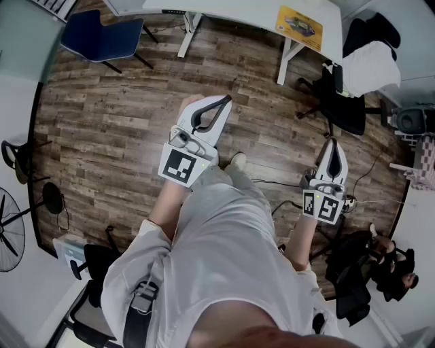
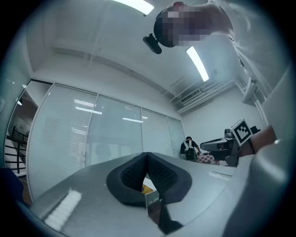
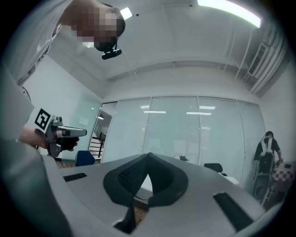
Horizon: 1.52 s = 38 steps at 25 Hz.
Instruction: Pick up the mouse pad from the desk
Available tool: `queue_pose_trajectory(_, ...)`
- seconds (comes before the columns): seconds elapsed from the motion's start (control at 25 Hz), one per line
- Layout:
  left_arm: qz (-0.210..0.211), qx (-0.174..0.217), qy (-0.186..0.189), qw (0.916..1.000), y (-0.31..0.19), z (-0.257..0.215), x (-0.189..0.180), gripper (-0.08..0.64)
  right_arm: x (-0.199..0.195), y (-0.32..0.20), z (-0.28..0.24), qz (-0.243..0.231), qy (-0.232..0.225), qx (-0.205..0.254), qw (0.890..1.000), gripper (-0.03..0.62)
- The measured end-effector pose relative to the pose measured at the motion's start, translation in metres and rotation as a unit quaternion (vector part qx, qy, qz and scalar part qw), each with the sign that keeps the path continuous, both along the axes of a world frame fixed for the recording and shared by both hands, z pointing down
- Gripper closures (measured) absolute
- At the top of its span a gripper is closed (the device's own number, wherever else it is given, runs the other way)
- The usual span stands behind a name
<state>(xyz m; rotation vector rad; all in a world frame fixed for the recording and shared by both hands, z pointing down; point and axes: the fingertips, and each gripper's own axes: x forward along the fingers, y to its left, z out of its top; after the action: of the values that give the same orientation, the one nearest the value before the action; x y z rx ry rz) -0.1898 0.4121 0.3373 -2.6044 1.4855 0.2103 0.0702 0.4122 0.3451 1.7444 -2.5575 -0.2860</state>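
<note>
A yellow rectangular pad with a printed picture lies on the white desk at the far edge of the head view; it looks like the mouse pad. Both grippers are held in the air over the wooden floor, well short of the desk. My left gripper points towards the desk with its tips together and nothing between them. My right gripper hangs lower at the right, also shut and empty. In the left gripper view the dark pads meet at the tip. The right gripper view shows the same.
A blue chair stands at the far left by the desk. A black office chair with a white garment on it is at the far right. A fan stands at the left, and cables and bags lie at the right. Glass partitions ring the room.
</note>
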Motion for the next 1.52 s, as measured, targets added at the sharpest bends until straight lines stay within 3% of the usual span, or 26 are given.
queue_pose_trajectory(0.24, 0.005, -0.002, -0.006, 1.0000, 0.009, -0.007, 0.014, 0.567, -0.003, 0.001, -0.002, -0.005, -0.005, 0.014, 1.000, 0.592)
queue_pose_trajectory(0.6, -0.031, -0.020, -0.008, 0.9993, 0.006, -0.004, 0.016, 0.566, 0.007, -0.020, -0.008, -0.012, -0.046, 0.036, 0.998, 0.591)
queue_pose_trajectory(0.92, -0.044, -0.081, -0.050, 0.9944, 0.008, 0.063, 0.049, 0.567, 0.051, -0.032, 0.049, 0.010, -0.033, -0.033, 0.999, 0.589)
queue_pose_trajectory(1.04, -0.050, -0.100, -0.044, 0.9927, 0.007, 0.080, 0.060, 0.566, 0.068, -0.027, 0.064, 0.015, -0.042, -0.047, 0.998, 0.591)
queue_pose_trajectory(1.2, -0.053, -0.096, -0.026, 0.9937, -0.013, 0.079, 0.072, 0.567, 0.090, -0.033, 0.075, 0.029, -0.057, -0.056, 0.996, 0.591)
queue_pose_trajectory(1.52, -0.047, -0.091, -0.029, 0.9943, -0.071, 0.081, 0.093, 0.566, 0.118, -0.067, 0.097, 0.040, -0.057, -0.084, 0.994, 0.591)
